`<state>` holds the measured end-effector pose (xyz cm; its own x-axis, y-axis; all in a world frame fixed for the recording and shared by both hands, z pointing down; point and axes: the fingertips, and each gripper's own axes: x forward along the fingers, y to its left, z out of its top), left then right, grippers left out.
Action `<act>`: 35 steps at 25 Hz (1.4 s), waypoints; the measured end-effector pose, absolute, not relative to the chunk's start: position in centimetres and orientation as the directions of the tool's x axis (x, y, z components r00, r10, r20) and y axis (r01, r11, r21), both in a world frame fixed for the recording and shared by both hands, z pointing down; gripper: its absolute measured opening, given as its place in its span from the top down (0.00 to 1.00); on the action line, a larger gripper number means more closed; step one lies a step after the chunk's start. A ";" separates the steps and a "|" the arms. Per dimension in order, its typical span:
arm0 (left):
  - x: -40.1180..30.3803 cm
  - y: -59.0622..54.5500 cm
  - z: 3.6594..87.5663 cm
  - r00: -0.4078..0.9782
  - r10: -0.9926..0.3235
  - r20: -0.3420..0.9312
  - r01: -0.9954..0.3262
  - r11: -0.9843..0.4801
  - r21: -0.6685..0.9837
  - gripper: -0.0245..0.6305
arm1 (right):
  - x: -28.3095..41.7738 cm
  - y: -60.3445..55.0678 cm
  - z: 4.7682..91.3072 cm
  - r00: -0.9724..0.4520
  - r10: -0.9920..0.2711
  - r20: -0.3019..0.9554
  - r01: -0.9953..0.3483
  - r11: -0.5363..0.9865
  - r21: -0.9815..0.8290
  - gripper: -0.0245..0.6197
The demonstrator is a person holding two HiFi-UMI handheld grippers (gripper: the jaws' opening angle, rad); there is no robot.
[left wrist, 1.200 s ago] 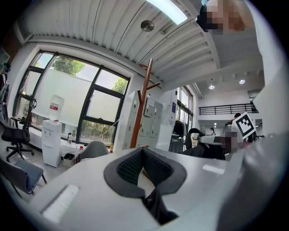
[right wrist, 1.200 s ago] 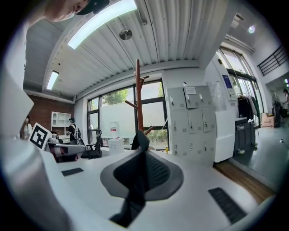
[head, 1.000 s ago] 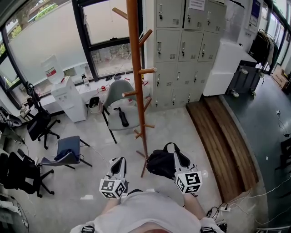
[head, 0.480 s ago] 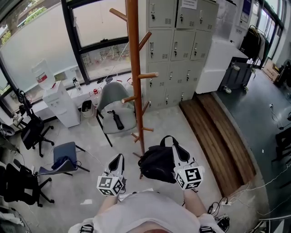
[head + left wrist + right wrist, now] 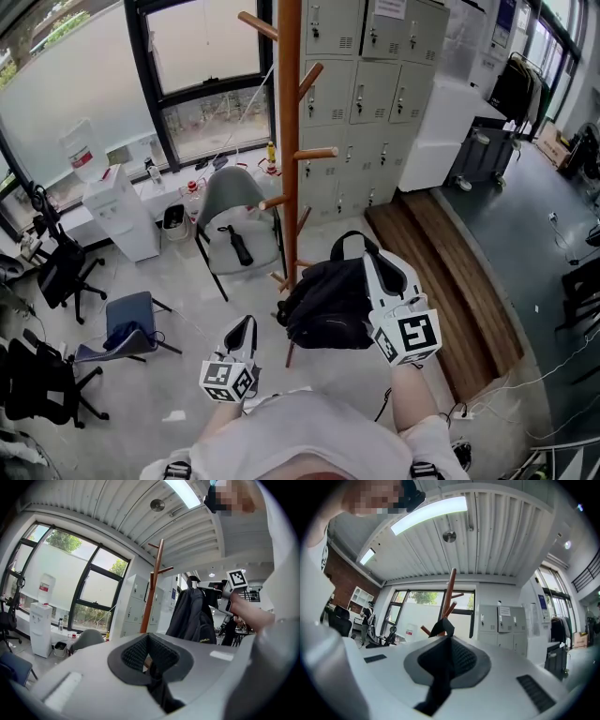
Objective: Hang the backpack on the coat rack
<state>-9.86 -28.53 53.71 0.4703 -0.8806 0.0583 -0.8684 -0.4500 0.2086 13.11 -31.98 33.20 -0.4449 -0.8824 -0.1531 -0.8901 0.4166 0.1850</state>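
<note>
Head view looks down; gripper views level, sharing coat rack (image 5: 289, 141).

backpack (image 5: 328, 305) black matt woven cloth. coat rack (image 5: 290, 141) smooth reddish-brown wood, slight sheen. right hand-held gripper (image 5: 367, 255) and left hand-held gripper (image 5: 246, 325) smooth white plastic shells, pads (image 5: 461, 660) dark with rough mesh-like texture. lockers (image 5: 375, 89) grey painted metal, matt. floor (image 5: 337, 225) pale, smooth, faintly glossy. step (image 5: 441, 262) brown wood planks.

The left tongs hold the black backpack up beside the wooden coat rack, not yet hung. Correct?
No, the right tongs hold it, as the head view shows. The backpack is up beside the coat rack, not yet hung.
</note>
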 end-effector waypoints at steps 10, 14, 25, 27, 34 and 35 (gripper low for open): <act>-11.9 -28.7 54.1 0.446 -0.892 0.073 -0.879 -0.422 0.220 0.95 | 11.8 -35.5 26.1 -0.472 -0.854 -0.219 -0.871 0.413 0.266 0.93; -12.4 -28.9 54.4 0.439 -0.896 0.075 -0.882 -0.413 0.226 0.95 | 11.5 -37.4 24.6 -0.488 -0.844 -0.220 -0.864 0.433 0.256 0.93; -12.7 -29.4 54.2 0.430 -0.900 0.074 -0.885 -0.405 0.229 0.95 | 10.4 -41.5 22.2 -0.541 -0.819 -0.193 -0.839 0.508 0.197 0.93; -12.7 -29.4 54.3 0.430 -0.900 0.075 -0.885 -0.404 0.231 0.95 | 10.3 -42.2 22.0 -0.542 -0.819 -0.188 -0.838 0.510 0.195 0.93; -12.8 -29.5 54.6 0.427 -0.901 0.074 -0.886 -0.400 0.234 0.95 | 10.0 -44.0 22.0 -0.547 -0.819 -0.175 -0.835 0.519 0.182 0.93; -12.8 -29.5 54.7 0.426 -0.902 0.076 -0.886 -0.399 0.235 0.95 | 9.9 -44.1 22.0 -0.548 -0.818 -0.175 -0.835 0.520 0.181 0.93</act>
<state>-12.79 -29.47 54.66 0.4260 -0.9015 0.0757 -0.8863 -0.3991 0.2350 9.87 -44.14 22.03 -0.5478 -0.8181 -0.1747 -0.8346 0.5203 0.1807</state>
